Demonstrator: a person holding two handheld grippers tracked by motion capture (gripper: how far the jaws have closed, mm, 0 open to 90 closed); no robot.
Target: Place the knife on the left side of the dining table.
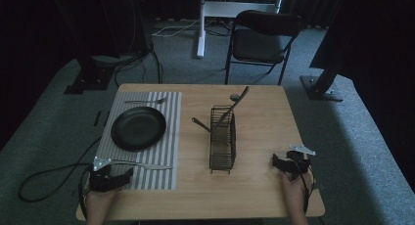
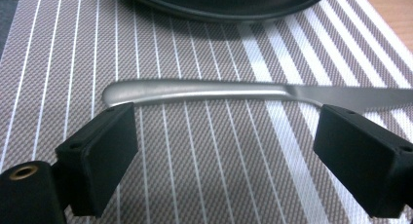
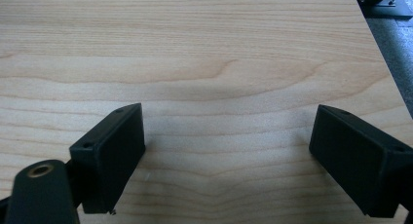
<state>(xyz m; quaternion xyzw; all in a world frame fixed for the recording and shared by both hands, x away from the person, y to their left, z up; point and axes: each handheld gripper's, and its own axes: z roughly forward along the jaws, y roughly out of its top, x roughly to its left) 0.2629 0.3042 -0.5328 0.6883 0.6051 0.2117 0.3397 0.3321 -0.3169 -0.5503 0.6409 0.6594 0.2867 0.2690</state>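
Note:
A silver knife point(image 1: 142, 165) lies along the near edge of a grey striped placemat point(image 1: 169, 146), just in front of a black plate point(image 1: 138, 128). My left gripper point(image 1: 123, 176) rests at the mat's near left corner. In the left gripper view it point(image 2: 224, 136) stands open, with the knife's handle point(image 2: 195, 90) lying crosswise just beyond the jaws and the plate's rim point(image 2: 224, 5) above. My right gripper point(image 1: 286, 160) is near the table's right edge. In the right gripper view it point(image 3: 226, 136) is open over bare wood with nothing between its jaws.
A black wire basket point(image 1: 223, 143) stands mid-table with utensils point(image 1: 236, 103) leaning out of it. Another silver utensil point(image 1: 147, 101) lies on the mat beyond the plate. A folding chair point(image 1: 262, 36) stands behind the wooden table point(image 1: 264, 117). Cables trail on the floor at left.

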